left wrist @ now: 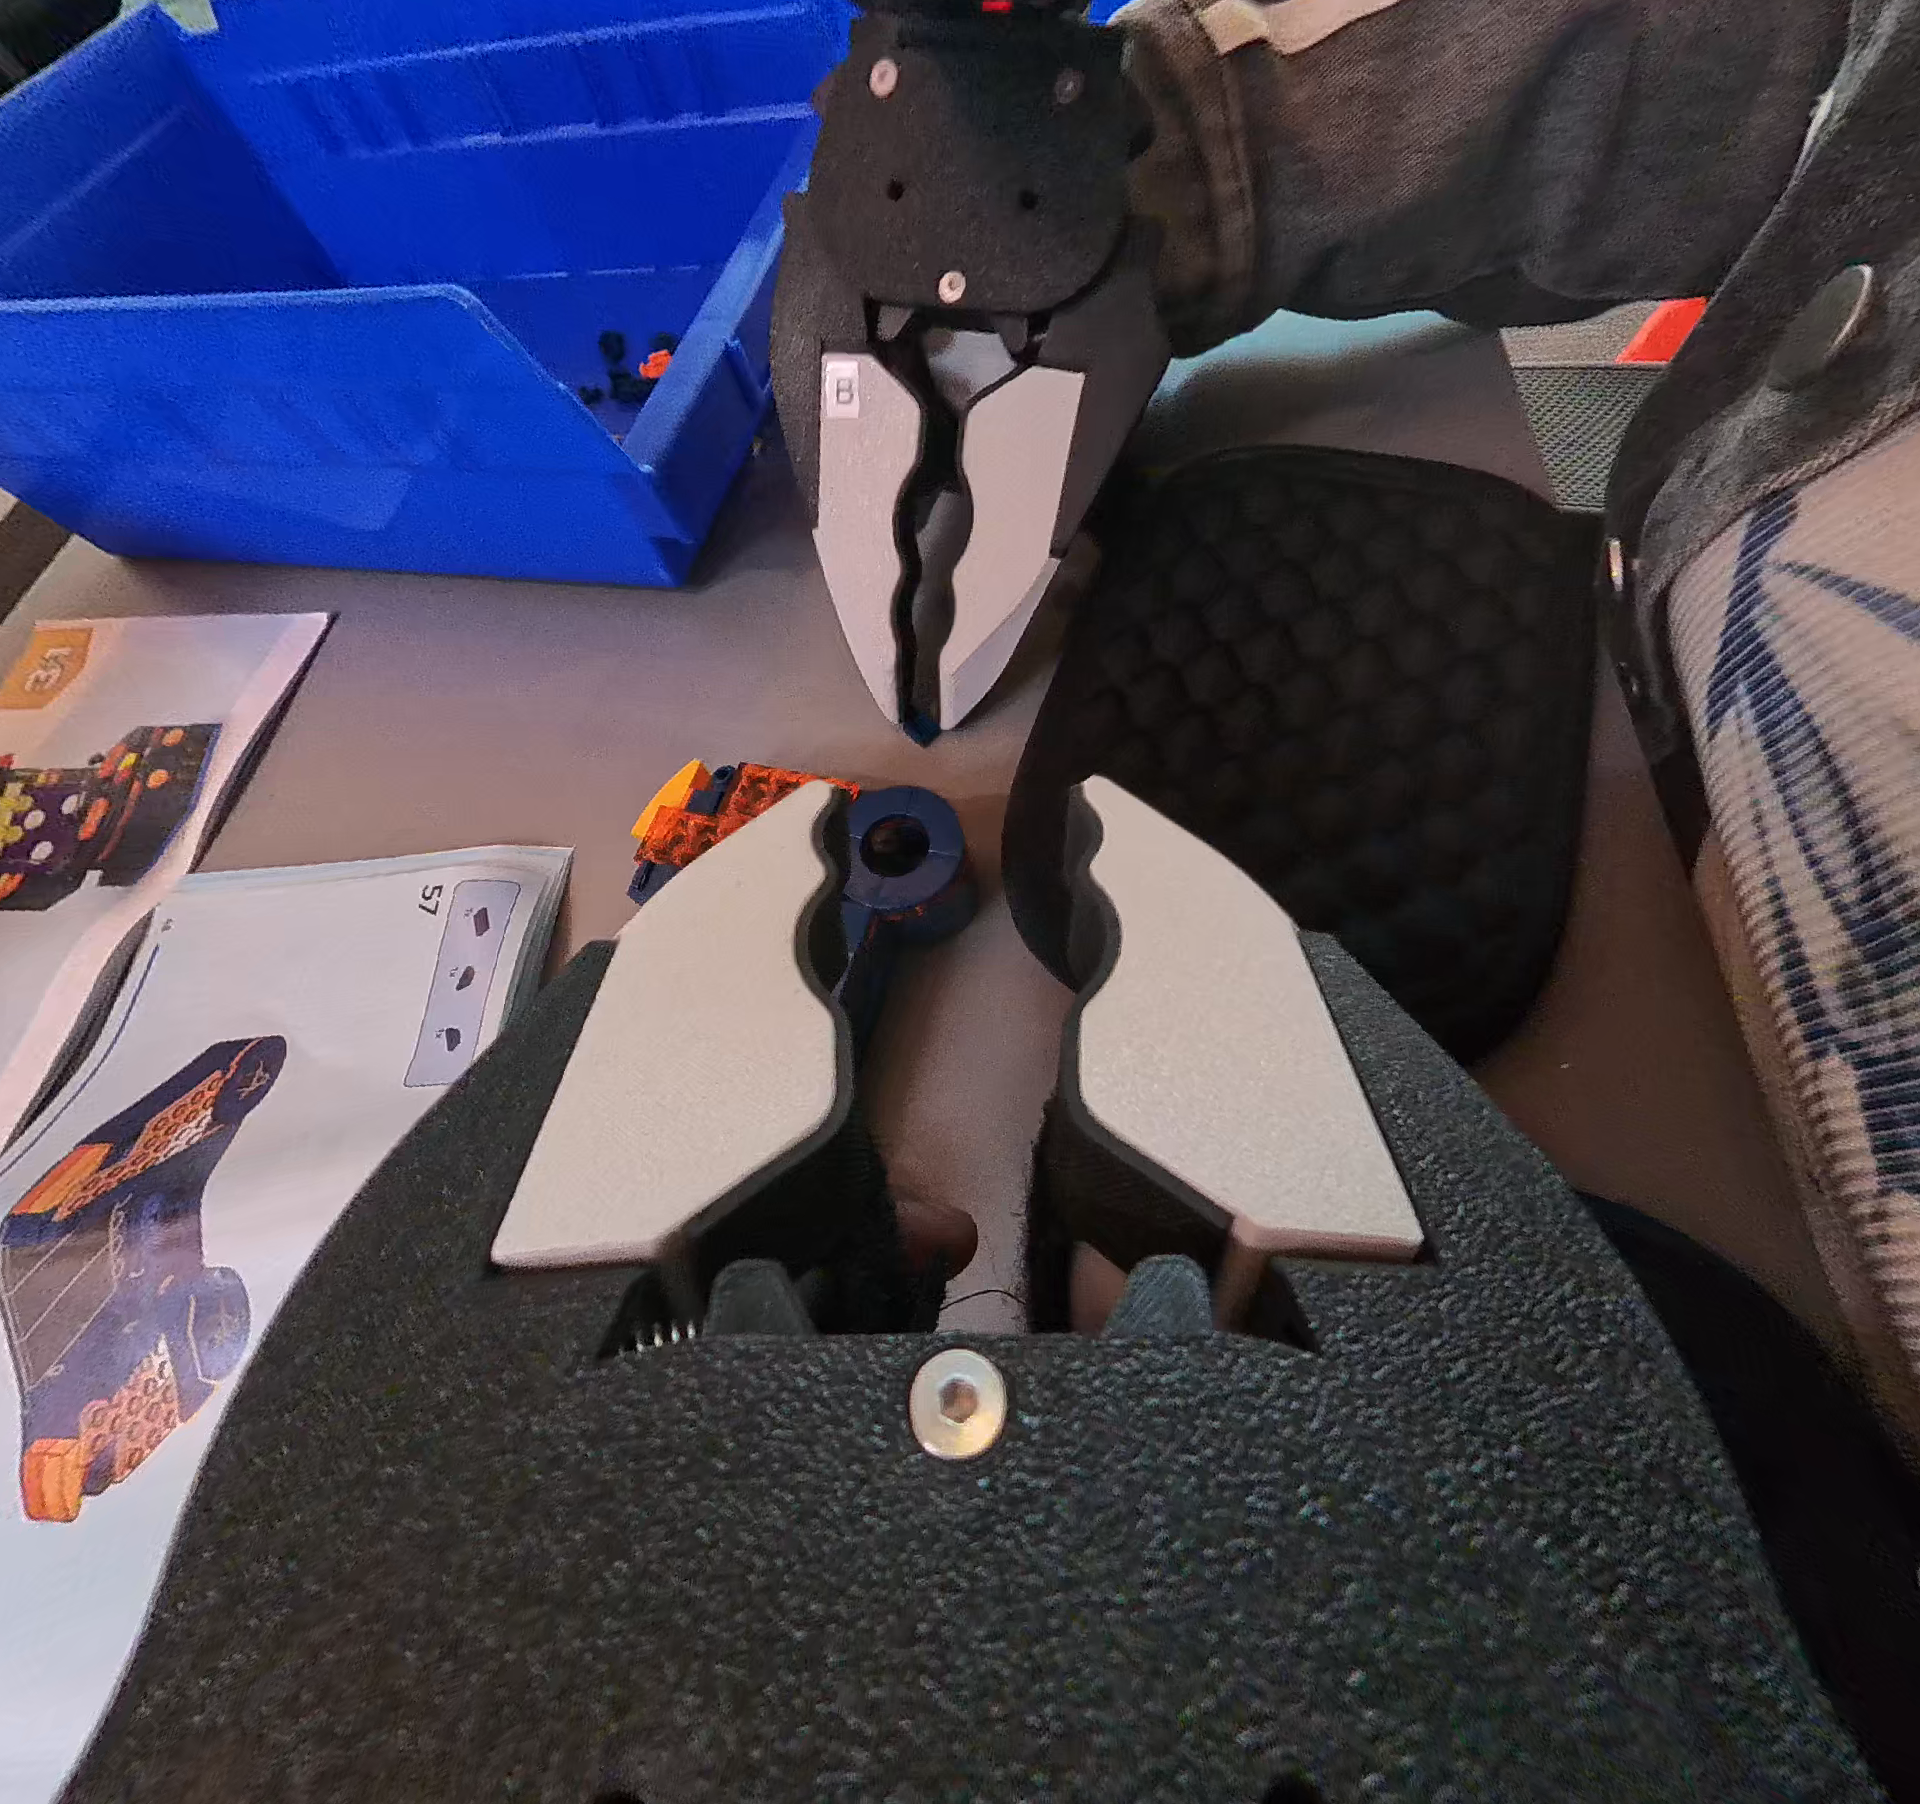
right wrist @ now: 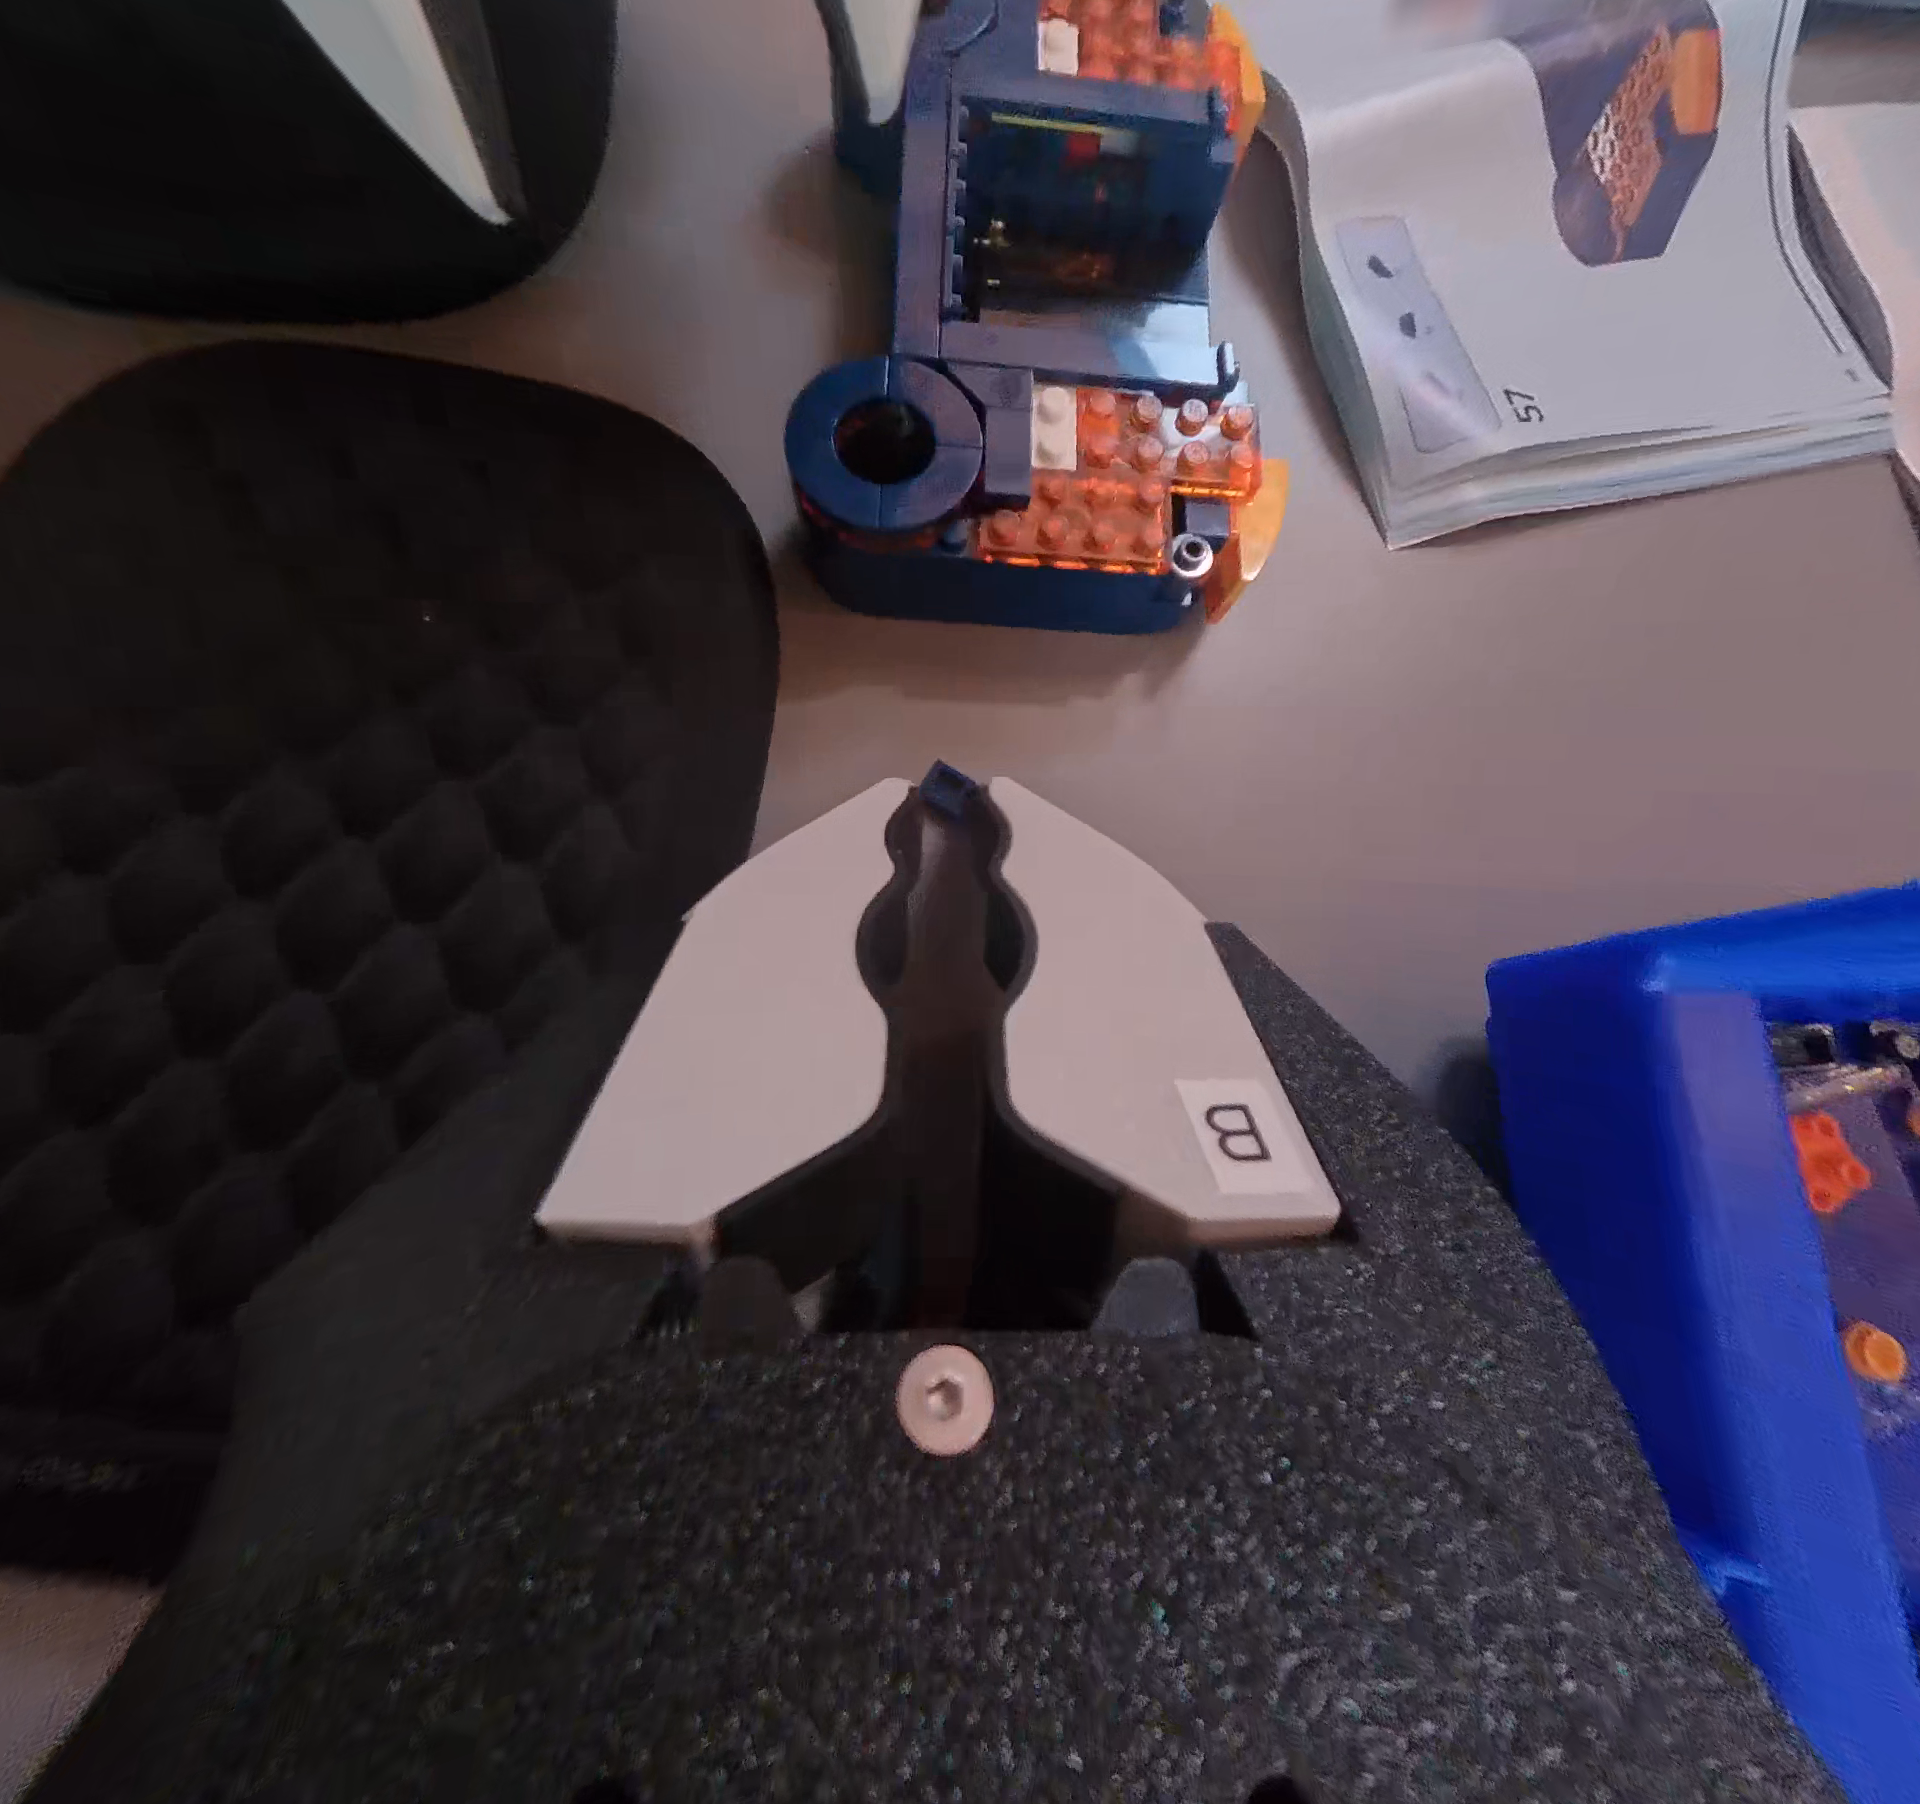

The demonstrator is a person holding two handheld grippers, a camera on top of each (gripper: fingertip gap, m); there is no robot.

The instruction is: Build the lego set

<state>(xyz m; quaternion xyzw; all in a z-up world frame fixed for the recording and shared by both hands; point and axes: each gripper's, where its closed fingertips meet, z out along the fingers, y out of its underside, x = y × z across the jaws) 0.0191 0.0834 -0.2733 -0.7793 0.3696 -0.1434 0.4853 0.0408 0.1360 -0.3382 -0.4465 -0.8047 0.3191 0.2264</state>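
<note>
A dark blue and orange lego model (right wrist: 1049,320) lies on the grey table, with a dark blue ring (right wrist: 883,435) at its near left corner. In the left wrist view the model (left wrist: 727,809) is partly hidden behind my left gripper's finger. My left gripper (left wrist: 961,819) is open and empty, and one of its fingers (right wrist: 862,19) stands against the model's far left corner. My right gripper (right wrist: 945,793) is shut on a small dark blue piece (right wrist: 948,796) and holds it above the table, short of the model. It also shows in the left wrist view (left wrist: 920,705), pointing down just above the ring.
A blue bin (left wrist: 343,424) with several small loose pieces stands behind the model and shows at the right of the right wrist view (right wrist: 1662,1235). An open instruction booklet (right wrist: 1558,248) lies beside the model. A black quilted cushion (right wrist: 343,819) lies on the other side. A person's sleeve (left wrist: 1455,144) reaches in. One gripper's finger ends stand about 9 cm off the other's.
</note>
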